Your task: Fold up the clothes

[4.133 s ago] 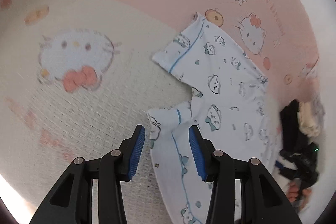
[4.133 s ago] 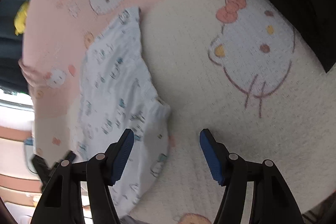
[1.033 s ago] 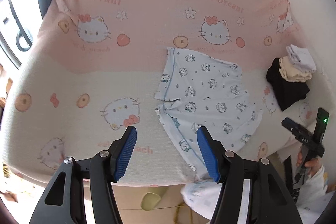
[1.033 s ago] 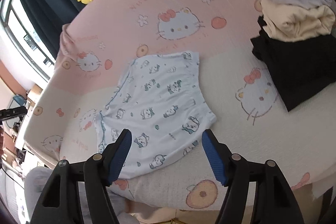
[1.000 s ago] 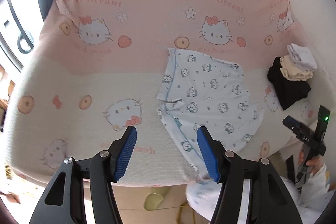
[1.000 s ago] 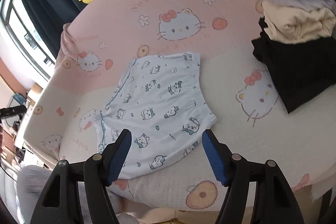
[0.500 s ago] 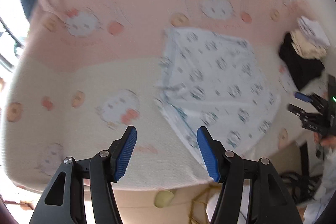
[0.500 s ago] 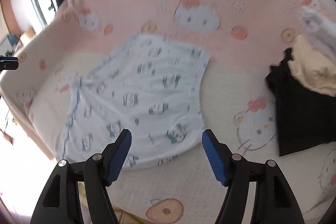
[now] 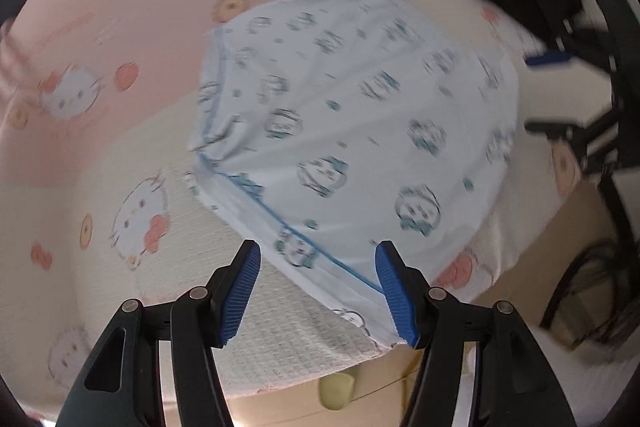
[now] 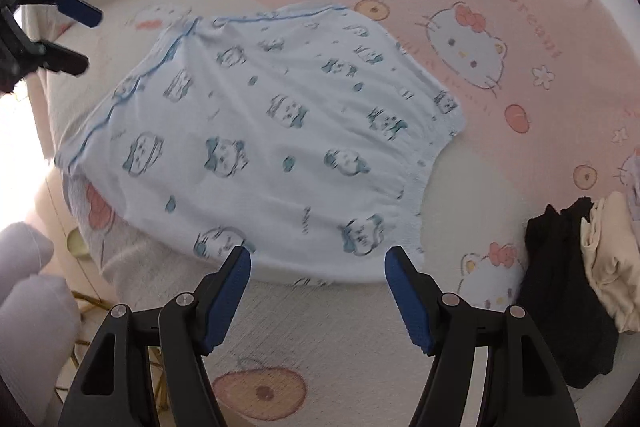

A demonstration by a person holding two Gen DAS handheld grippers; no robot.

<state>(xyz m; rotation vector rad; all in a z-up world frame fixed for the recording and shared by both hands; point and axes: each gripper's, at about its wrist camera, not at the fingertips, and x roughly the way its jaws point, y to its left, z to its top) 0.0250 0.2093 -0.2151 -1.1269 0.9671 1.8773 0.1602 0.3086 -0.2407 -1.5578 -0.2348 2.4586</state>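
1. Pale-blue shorts (image 10: 272,135) are lying flat on the bed (image 10: 340,339), spread for folding;
2. left tongs (image 9: 318,291) and right tongs (image 10: 318,293) are hovering wide open, gripping nothing, facing its near edge.

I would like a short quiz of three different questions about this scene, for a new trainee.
1. True or false: the left gripper is shut on the printed shorts.
2. Which garment lies lowest in the pile beside the shorts? A) black B) cream
3. Fill in: the right gripper has its fingers ____ above the near edge of the shorts.

Key: 1 false, both grippers are open and hold nothing; 2 A, the black garment lies under the cream one; 3 open.
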